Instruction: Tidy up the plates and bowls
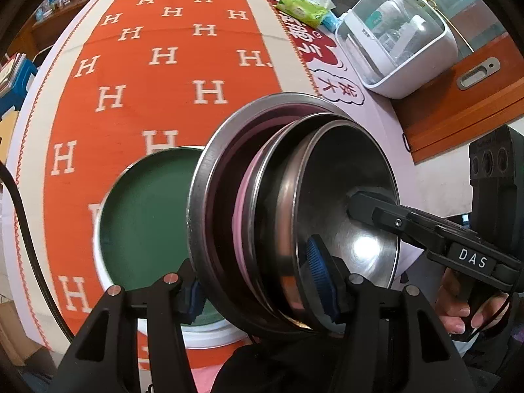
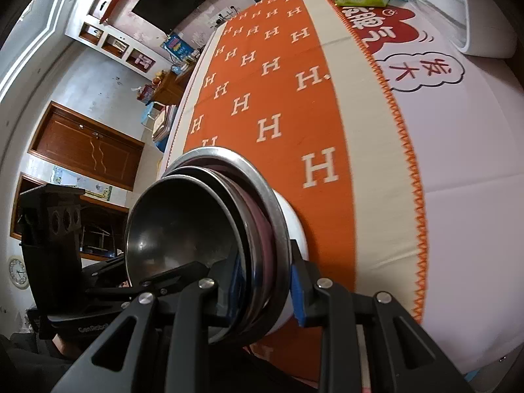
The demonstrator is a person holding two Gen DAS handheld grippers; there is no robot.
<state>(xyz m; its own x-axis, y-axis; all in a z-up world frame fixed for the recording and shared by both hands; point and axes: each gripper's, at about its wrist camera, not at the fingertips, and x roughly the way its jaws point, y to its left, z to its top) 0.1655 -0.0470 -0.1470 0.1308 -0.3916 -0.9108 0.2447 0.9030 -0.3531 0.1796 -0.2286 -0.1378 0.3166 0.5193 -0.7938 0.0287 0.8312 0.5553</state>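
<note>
Nested stack of steel bowls [image 1: 294, 216], pink layer sandwiched inside, tipped on edge above an orange H-patterned tablecloth [image 1: 157, 75], just over a green plate with white rim [image 1: 144, 229]. Clamped from both sides: left gripper [image 1: 258, 291] closed across the near rims, right gripper [image 2: 265, 291] likewise pinching the stack's edge, one finger [image 1: 370, 206] reaching inside the innermost bowl. Shared grip probably there to keep the loose bowls from sliding apart; contact with the plate possibly none, hard to tell here
</note>
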